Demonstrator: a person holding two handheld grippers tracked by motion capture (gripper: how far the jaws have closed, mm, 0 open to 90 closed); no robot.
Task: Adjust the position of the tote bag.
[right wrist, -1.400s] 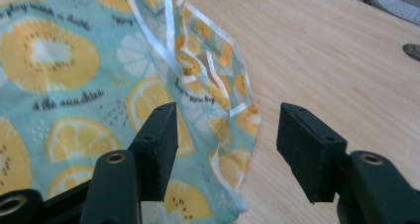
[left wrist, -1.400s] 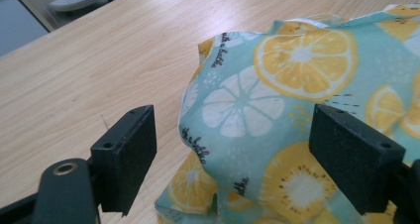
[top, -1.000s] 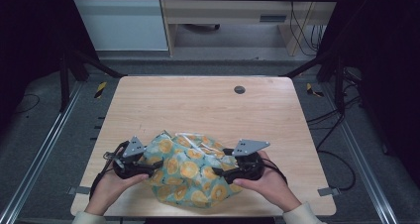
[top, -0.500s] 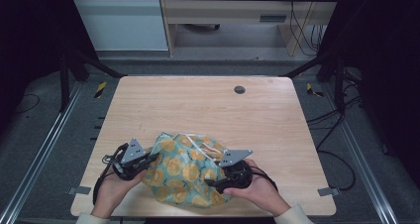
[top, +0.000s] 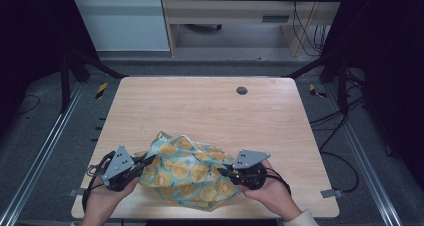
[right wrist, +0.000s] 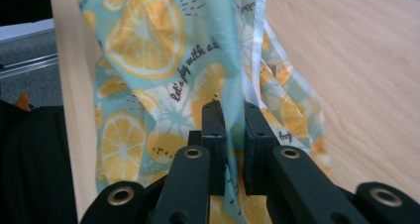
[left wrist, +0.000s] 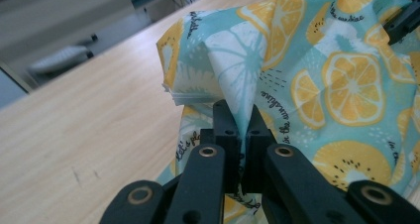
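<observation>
- With both claws pinching the cloth (top: 187,173) at lower centre of the high view, lift evenly so neither pinch slips.
- Left gripper (left wrist: 237,130) is clenched on a fold; right gripper (right wrist: 233,130) has just been closing on the cloth between its jaws.
- Table (top: 210,106) lies bare above; the near edge is close, so spread upward.

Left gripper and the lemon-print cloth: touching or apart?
Touching. In the left gripper view, the left gripper has its fingers pinched on a raised fold of the lemon-print cloth, fabric squeezed between them.
</observation>
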